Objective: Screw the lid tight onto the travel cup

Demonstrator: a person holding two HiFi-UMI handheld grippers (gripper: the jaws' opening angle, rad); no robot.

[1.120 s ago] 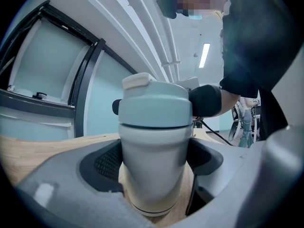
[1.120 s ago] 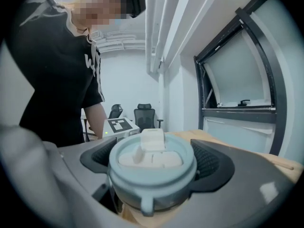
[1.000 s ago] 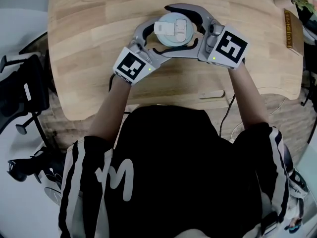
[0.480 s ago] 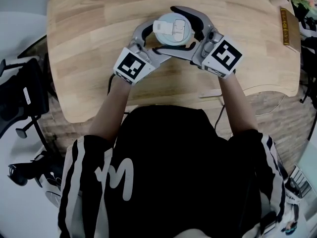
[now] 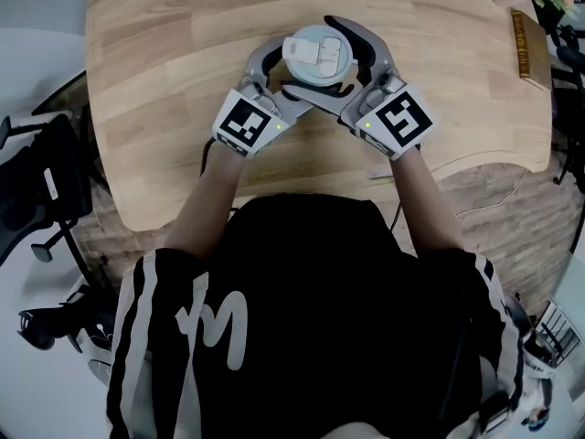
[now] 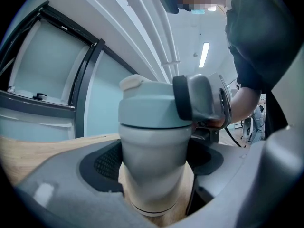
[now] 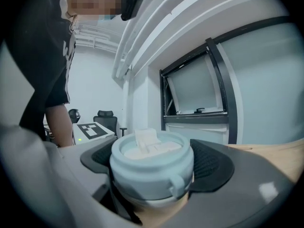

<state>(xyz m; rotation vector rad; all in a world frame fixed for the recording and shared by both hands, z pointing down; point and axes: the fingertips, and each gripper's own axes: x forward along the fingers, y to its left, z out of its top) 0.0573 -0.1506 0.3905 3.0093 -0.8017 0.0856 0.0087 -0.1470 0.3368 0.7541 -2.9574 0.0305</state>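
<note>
On far-centre of wooden surface [image 5: 155, 71]: cup [image 6: 152, 148] stands upright, base on the wood, lid [image 5: 317, 53] seated on top. L gripper [image 6: 154, 189] clenched on cup body below the lid, w/ pads touching both sides. R gripper [image 7: 152, 179] grasping the lid, one pad each side of its rim. Both grippers come in from the near side; their jaws cross just in front of cup. Lid pale blue-grey w/ white flip tab [image 7: 146, 137] on top. Brown oblong item [image 5: 521, 44] lies at far-right of surface, well apart from cup.
</note>
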